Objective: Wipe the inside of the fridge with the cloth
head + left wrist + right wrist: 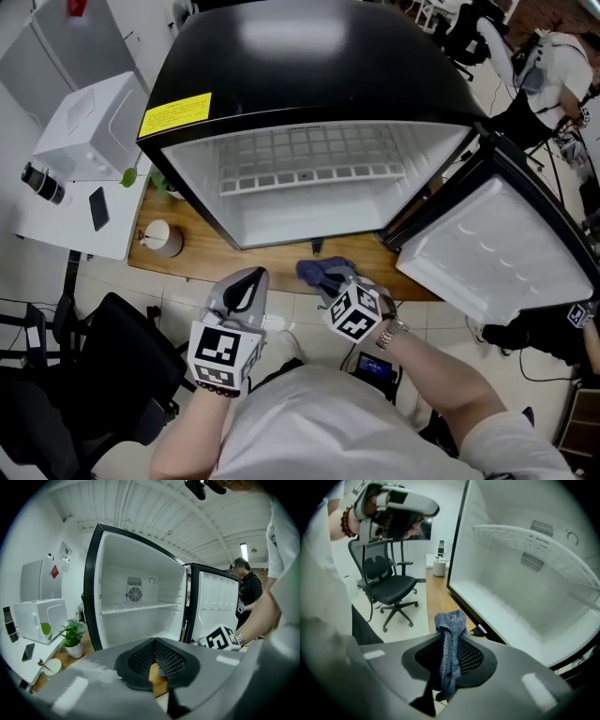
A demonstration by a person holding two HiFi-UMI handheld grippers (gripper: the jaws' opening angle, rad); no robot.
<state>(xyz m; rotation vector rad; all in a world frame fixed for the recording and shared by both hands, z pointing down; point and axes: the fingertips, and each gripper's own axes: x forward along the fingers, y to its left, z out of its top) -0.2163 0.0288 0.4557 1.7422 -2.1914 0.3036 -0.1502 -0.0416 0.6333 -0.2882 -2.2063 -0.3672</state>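
Cloth: blue cloth (450, 634), bunched, at lower centre of the head view, just in front of the fridge's open mouth.
Right forearm: the right forearm (441, 370) reaches in from lower right, its gripper tilted downward.
Right gripper: the right gripper (449, 660) has its jaws clamped on the cloth, which hangs between them.
Left gripper: the left gripper (154, 660) has its jaws together with nothing between them, at lower left of centre.
Fridge: the fridge (309, 84) has its door (497, 244) swung to the right; its white interior holds a wire shelf (309, 159).

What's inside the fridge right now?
The fridge holds only a white wire shelf and a round fan vent on its back wall; no food or containers. The cloth is outside, pinched in the right gripper. From the head view, the black top covers the upper back wall.
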